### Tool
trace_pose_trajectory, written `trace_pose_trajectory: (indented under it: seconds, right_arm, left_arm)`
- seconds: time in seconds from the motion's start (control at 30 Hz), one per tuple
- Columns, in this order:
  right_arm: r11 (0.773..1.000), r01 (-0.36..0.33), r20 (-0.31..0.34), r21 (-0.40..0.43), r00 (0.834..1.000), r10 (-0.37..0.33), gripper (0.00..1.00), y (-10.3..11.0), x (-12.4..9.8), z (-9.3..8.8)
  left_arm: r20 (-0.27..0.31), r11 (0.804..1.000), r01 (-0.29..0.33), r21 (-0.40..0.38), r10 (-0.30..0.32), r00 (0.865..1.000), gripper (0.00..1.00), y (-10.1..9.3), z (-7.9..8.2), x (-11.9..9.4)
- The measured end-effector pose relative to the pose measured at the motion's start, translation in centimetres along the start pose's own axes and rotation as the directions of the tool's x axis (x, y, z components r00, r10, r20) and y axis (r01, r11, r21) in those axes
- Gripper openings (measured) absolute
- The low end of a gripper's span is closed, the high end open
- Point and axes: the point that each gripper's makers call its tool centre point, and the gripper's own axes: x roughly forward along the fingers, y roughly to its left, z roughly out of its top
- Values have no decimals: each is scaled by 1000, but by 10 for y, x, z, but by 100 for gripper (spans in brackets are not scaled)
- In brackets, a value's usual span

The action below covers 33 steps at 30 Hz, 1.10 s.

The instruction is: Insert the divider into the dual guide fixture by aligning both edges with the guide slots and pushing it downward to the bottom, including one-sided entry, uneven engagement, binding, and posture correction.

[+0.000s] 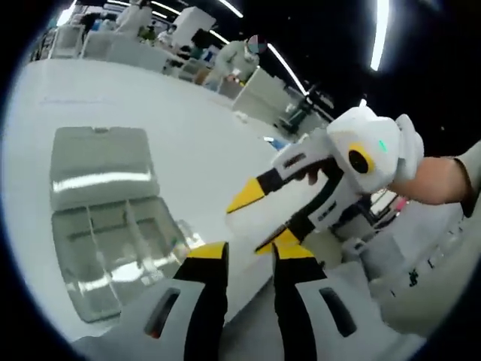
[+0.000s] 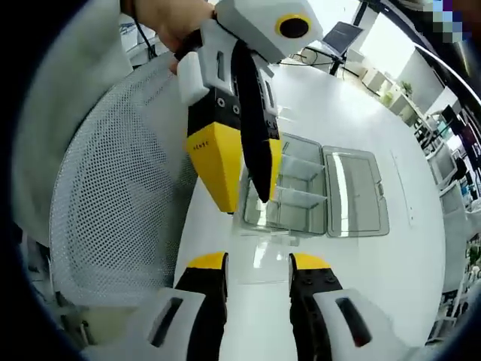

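The white desk (image 1: pixel 150 128) is wide and bare around the things, with much free surface on all sides of the box; its near edge runs beside a white mesh chair back (image 2: pixel 120 195) in the right gripper view. On the desk lies a clear plastic compartment box (image 2: pixel 312 195), its lid (image 2: pixel 357 192) folded open flat beside the tray part; thin clear walls divide the tray into compartments, and I cannot tell which of them is the divider or whether it sits fully down. No readable writing or brand shows on the box or on the tools. The left claw (image 1: pixel 249 252) hangs above the desk edge just beside the box, its yellow tips slightly apart and holding nothing. The right claw (image 2: pixel 258 262) is also spread with nothing between its tips, over the desk edge near the box. A hand (image 2: pixel 169 19) grips the left tool's handle.
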Motion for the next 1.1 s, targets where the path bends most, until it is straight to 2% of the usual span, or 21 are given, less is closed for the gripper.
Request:
trace_pose_trajectory:
  seconds: [0.23,0.67,1.1]
  right_arm:
    - [1000,8,15,-14,1000,-8,27,0,-2,10]
    - [999,25,40,-41,999,-24,27,0,-8,26]
    - [998,36,52,-51,998,-34,27,-1,-10,33]
  left_arm:
    - [22,997,-15,-81,17,1000,19,6,2,-2]
    - [42,989,1,-147,6,999,17,4,-1,0]
    - [78,964,11,-264,9,997,11,9,-1,-1]
